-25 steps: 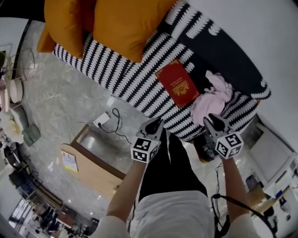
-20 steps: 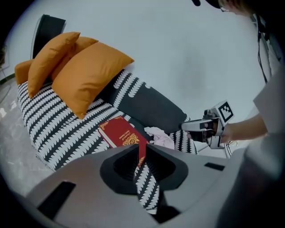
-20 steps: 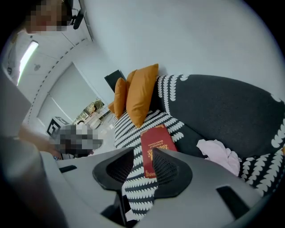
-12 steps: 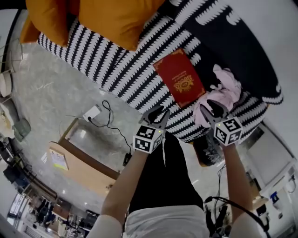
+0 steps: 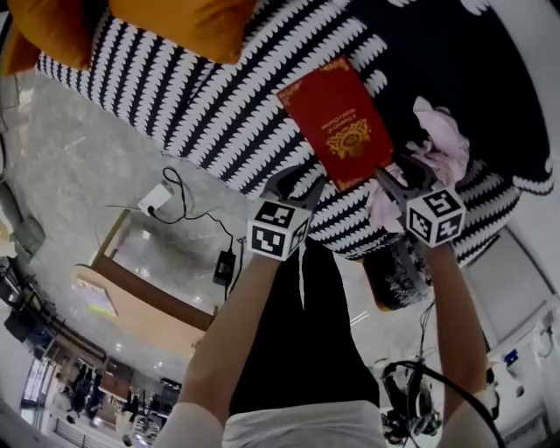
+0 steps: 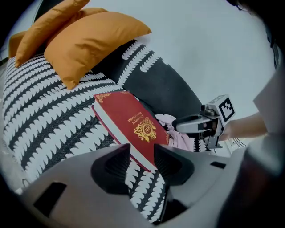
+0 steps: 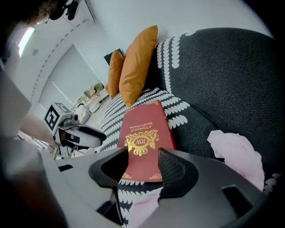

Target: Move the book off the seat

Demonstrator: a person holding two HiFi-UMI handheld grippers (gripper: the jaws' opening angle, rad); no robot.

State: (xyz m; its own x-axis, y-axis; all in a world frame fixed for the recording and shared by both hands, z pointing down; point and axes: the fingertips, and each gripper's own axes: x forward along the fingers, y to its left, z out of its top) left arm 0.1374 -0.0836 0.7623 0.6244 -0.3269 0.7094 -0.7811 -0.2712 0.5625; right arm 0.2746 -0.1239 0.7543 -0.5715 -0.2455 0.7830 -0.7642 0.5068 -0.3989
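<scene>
Book (image 5: 337, 122), red with a gold crest, lies flat on the striped seat (image 5: 201, 105), set at a slant to the front edge, with its near short edge closest to that edge. In the left gripper view the book (image 6: 129, 124) shows its white page edge along the long side facing that gripper.

Both jaws have just been opening and stand apart. The left gripper (image 5: 293, 179) sits low at the book's near left corner. In its own view the left gripper (image 6: 141, 162) has that corner showing in the gap, and neither pad presses on it. The right gripper (image 5: 398, 175) is at the near right corner. Seen from the right gripper (image 7: 142, 167) itself, the near short edge of the book (image 7: 144, 133) lies between the open jaws, unclamped.

A pink cloth (image 5: 442, 144) is bunched just beside the book's right side and near corner, so that side is crowded. The cloth (image 7: 236, 153) also shows under the right jaw. On the book's left, bare striped seat runs clear to the orange cushions (image 5: 188, 22), which are well apart from it. Behind the book rises the dark backrest (image 7: 222, 67). Past the seat's front edge is a pale stone floor (image 5: 79, 166) with a plug and cable (image 5: 156, 199) lying on it.
</scene>
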